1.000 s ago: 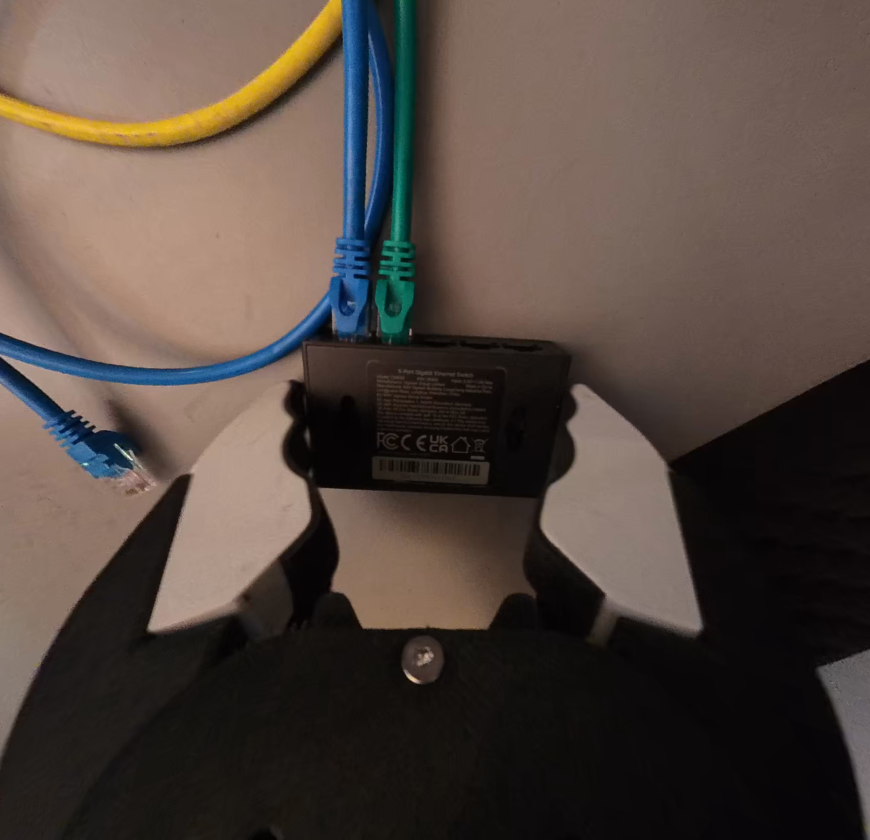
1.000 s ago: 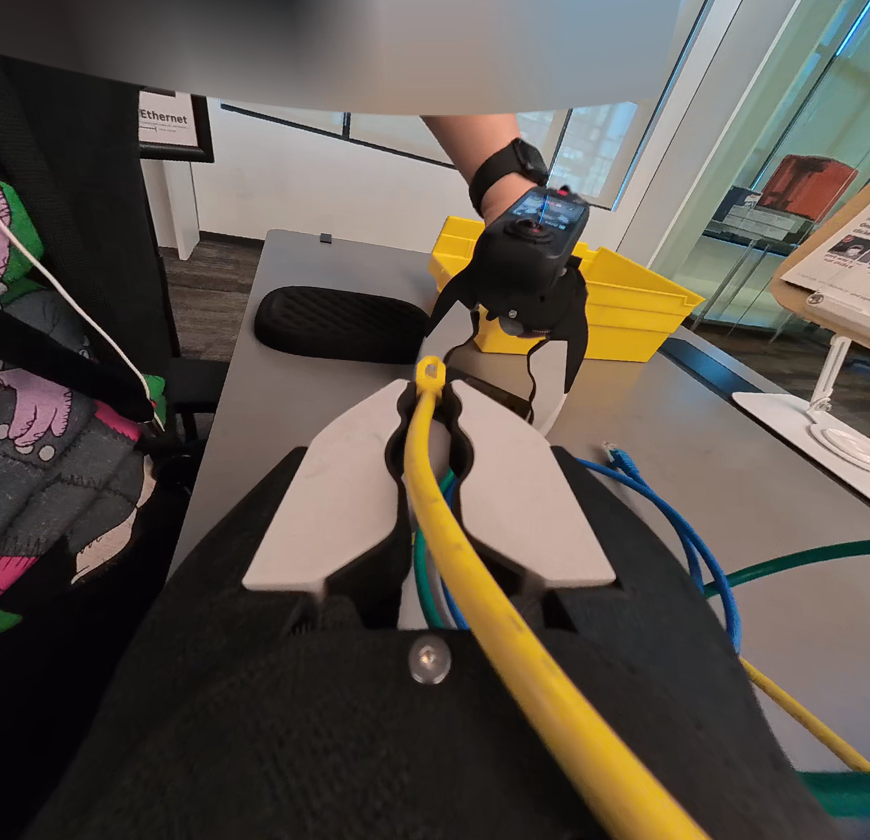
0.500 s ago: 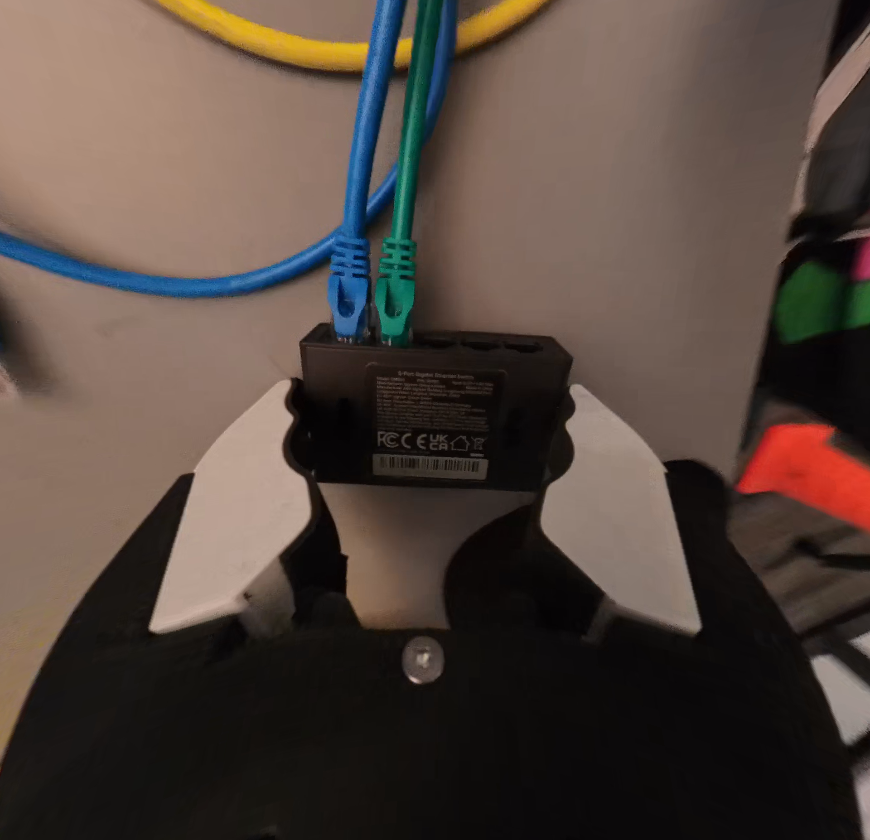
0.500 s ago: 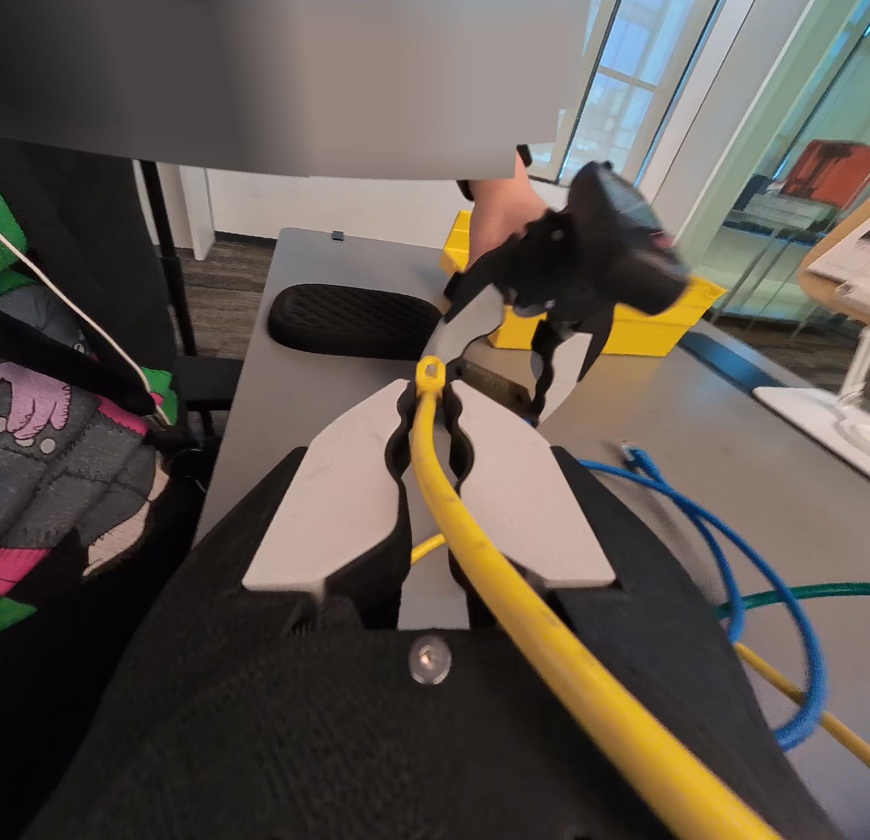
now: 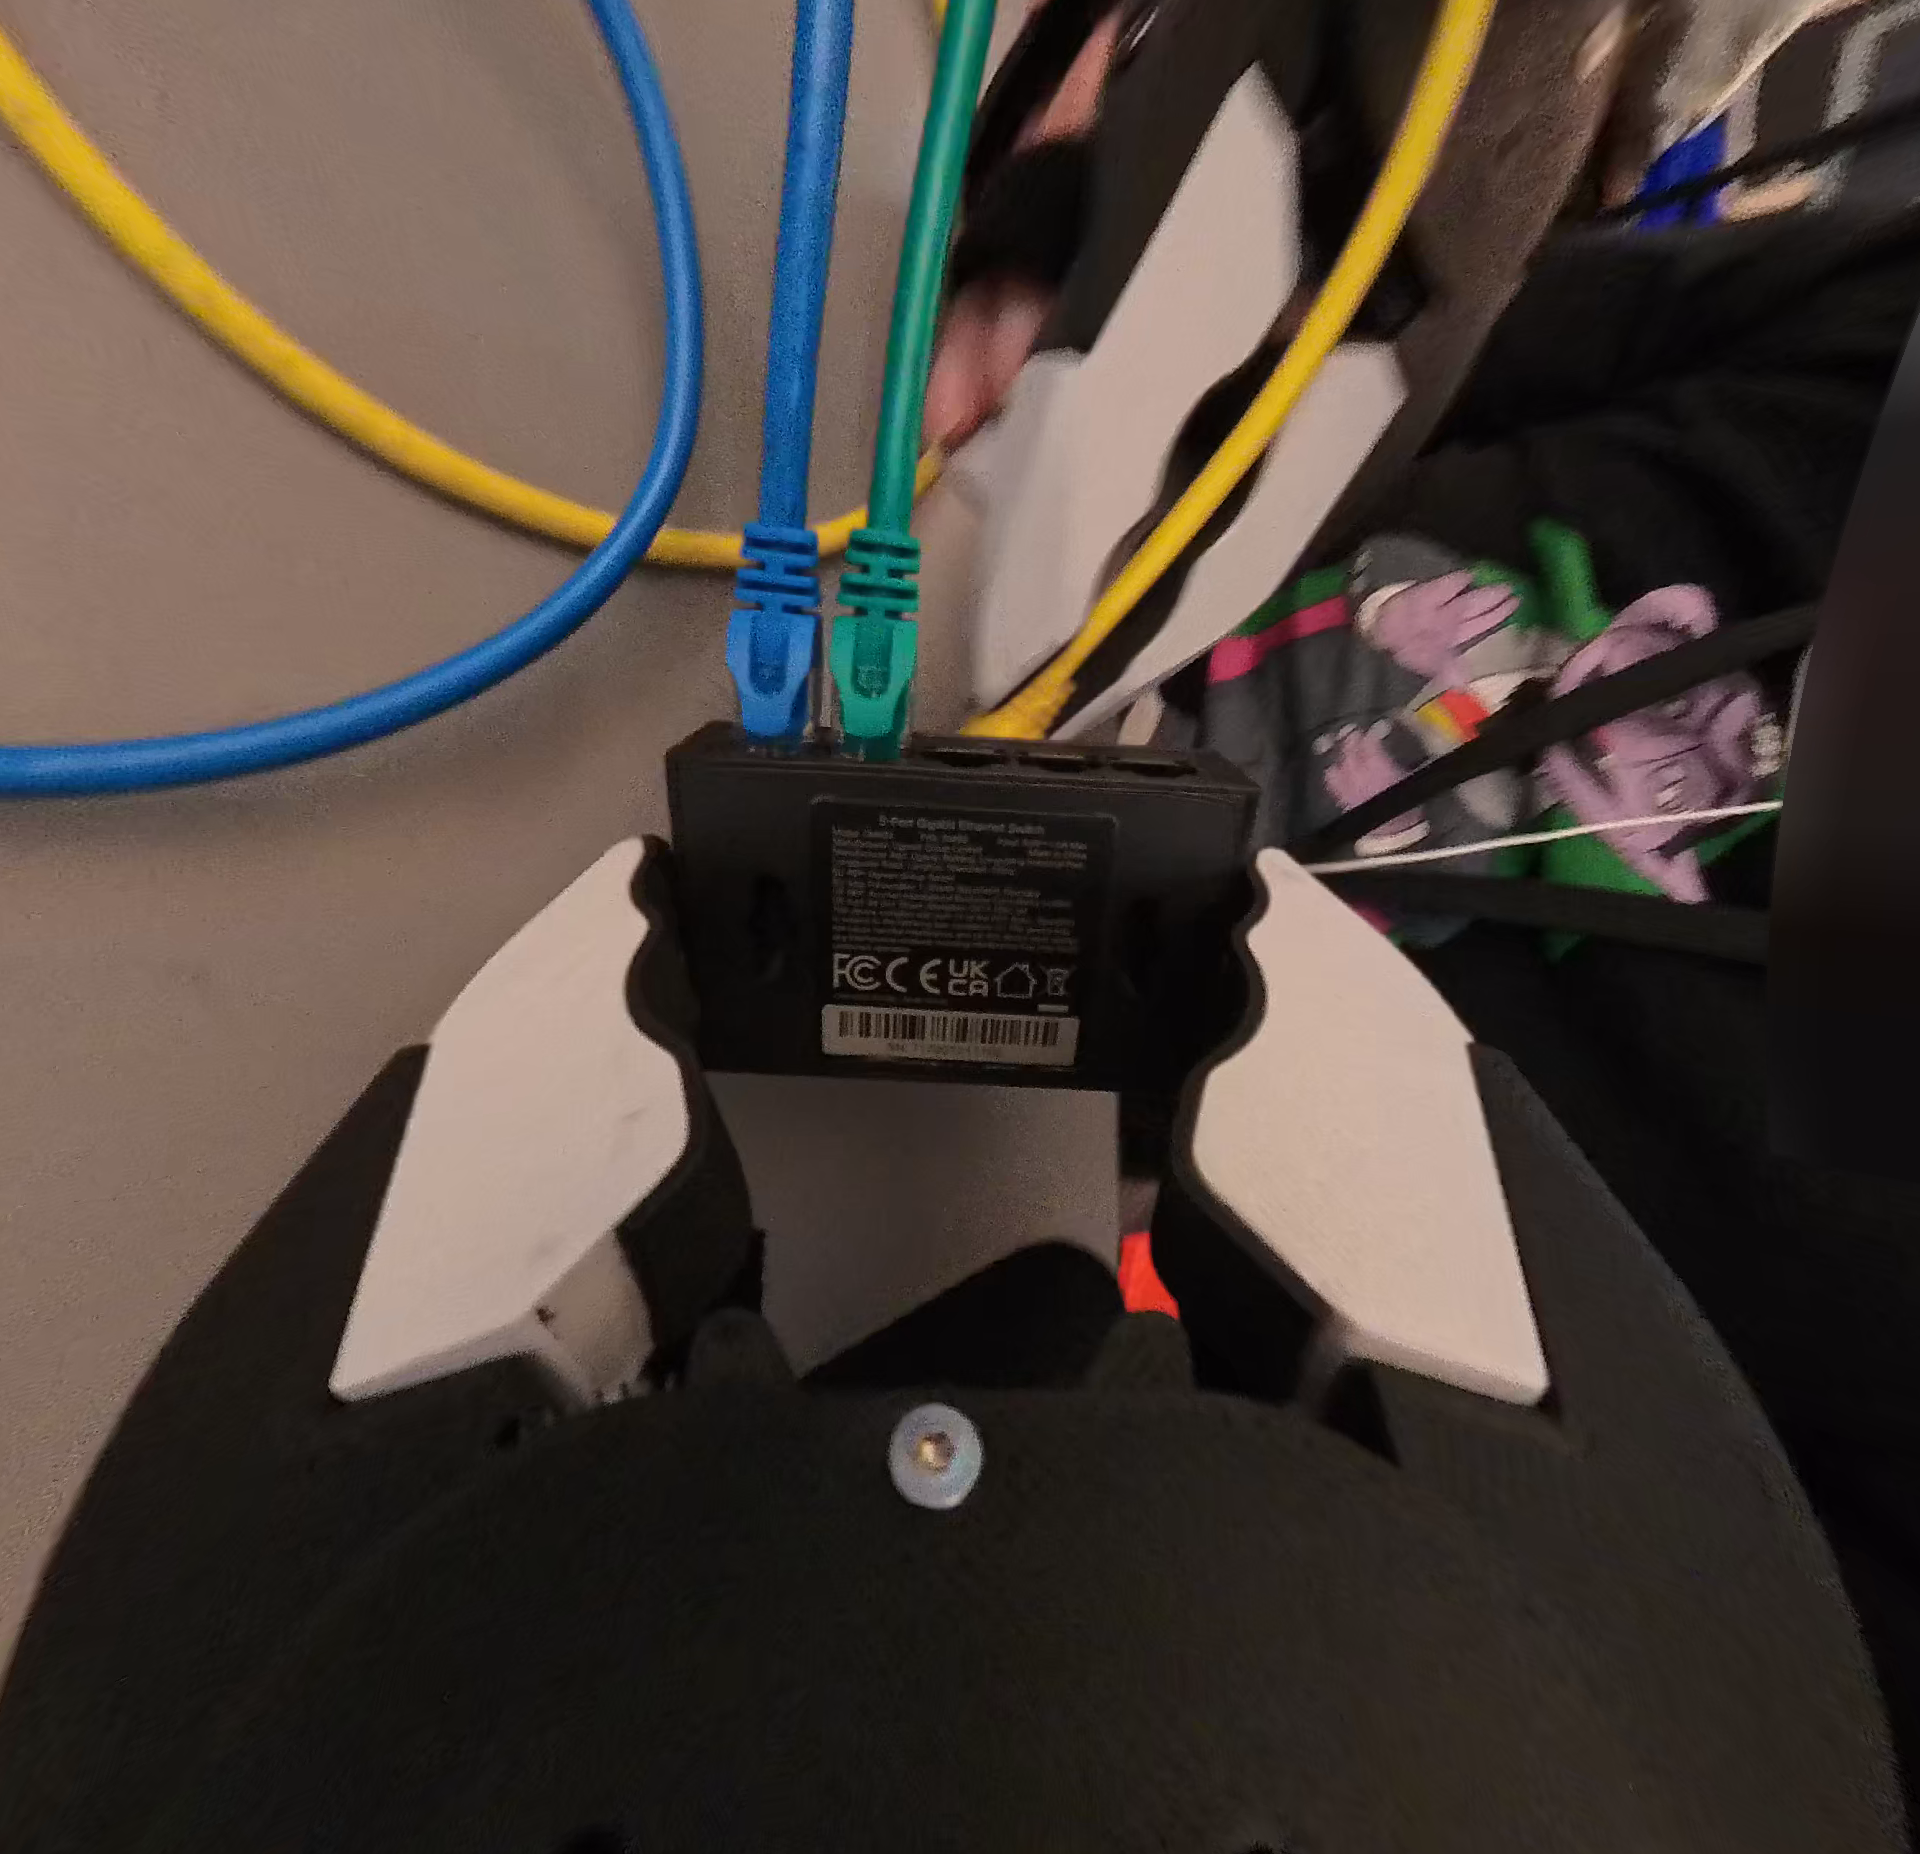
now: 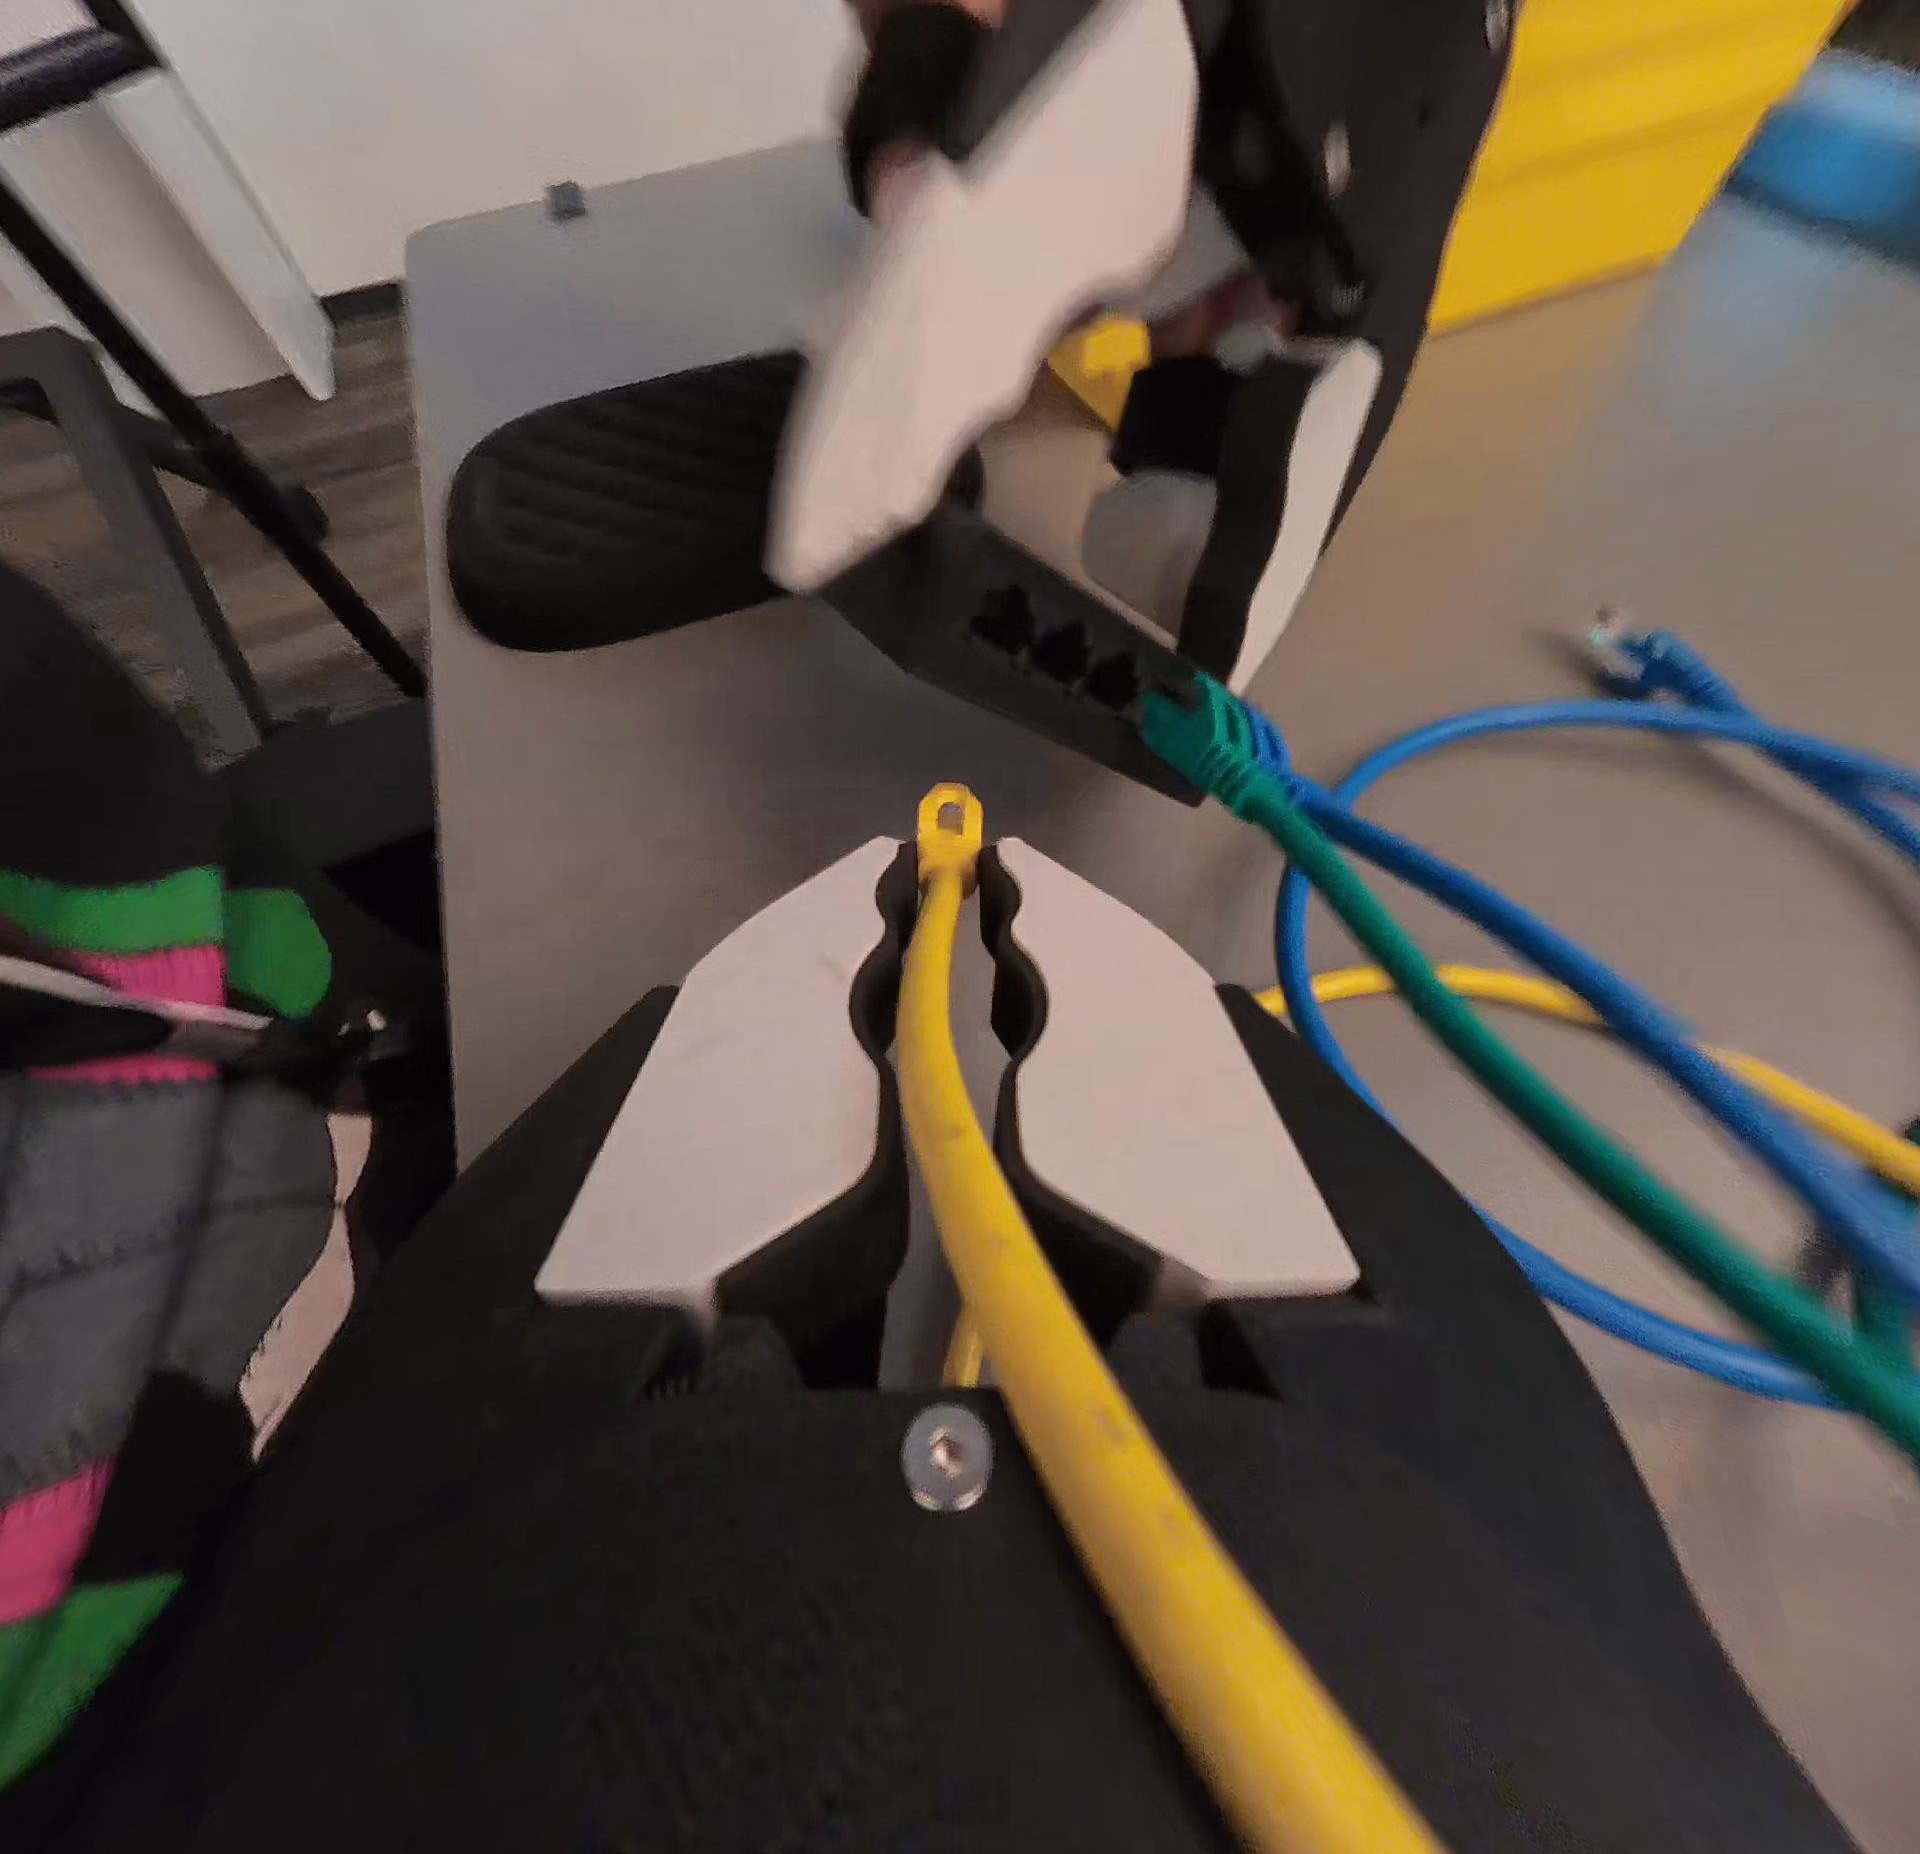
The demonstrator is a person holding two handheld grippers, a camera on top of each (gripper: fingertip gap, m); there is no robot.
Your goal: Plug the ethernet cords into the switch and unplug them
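Now left gripper (image 5: 951, 957) clamps the switch (image 5: 956, 921); right gripper (image 6: 948, 859) pinches the yellow cord (image 6: 997, 1233).

A small black plastic network switch (image 5: 961, 921), label side up, sits clamped between the left tongs (image 5: 948, 874). A blue cord (image 5: 771, 651) and a green cord (image 5: 878, 651) are plugged in. A yellow cord's plug (image 6: 948, 838) pokes from the right tongs (image 6: 948, 854), just short of the free ports.

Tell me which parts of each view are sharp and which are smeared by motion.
Left wrist view: the switch and the left tool clamping it are sharp, with dim, warm light; the right tool beyond it is motion-blurred. Right wrist view: the right tool and yellow cord are crisp in brighter daylight; the left tool, yellow bin and trailing cords smear.
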